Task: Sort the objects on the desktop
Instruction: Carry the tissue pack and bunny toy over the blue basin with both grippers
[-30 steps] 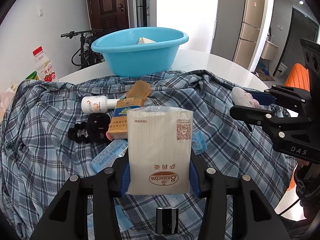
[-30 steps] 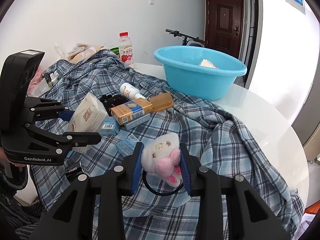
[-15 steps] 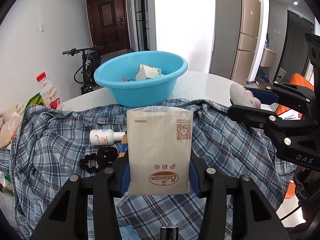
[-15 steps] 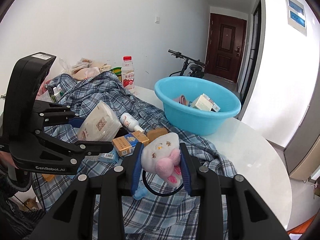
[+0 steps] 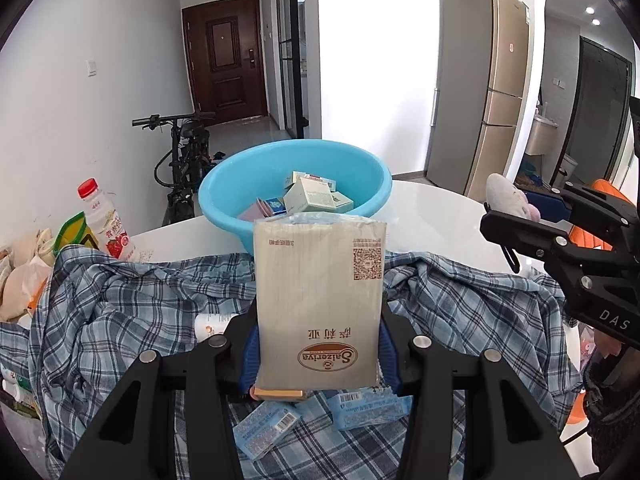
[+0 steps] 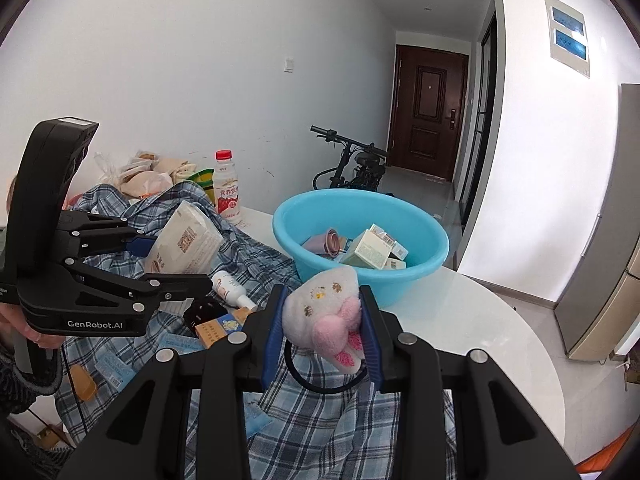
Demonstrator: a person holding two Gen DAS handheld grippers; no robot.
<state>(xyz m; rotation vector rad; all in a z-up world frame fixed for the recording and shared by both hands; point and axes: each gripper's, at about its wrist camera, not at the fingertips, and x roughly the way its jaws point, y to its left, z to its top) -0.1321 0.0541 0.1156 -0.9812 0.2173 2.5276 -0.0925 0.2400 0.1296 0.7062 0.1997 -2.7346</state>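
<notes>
While several boxes already lie in the blue basin (image 5: 224,200) ahead of our fingers, we hold the tissue pack (image 5: 318,304) clamped in the left gripper (image 5: 318,356) and the plush hair tie (image 6: 324,316) in the right gripper (image 6: 322,336), with loose packets (image 5: 266,426) left on the plaid cloth (image 5: 120,320) beneath.

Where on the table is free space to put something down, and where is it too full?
The bare white tabletop to the right of the blue basin and beyond the plaid shirt is free. The shirt's near part, under the plush hair tie, is also bare. It is crowded left of that, around the white bottle, the boxes and the packets.
</notes>
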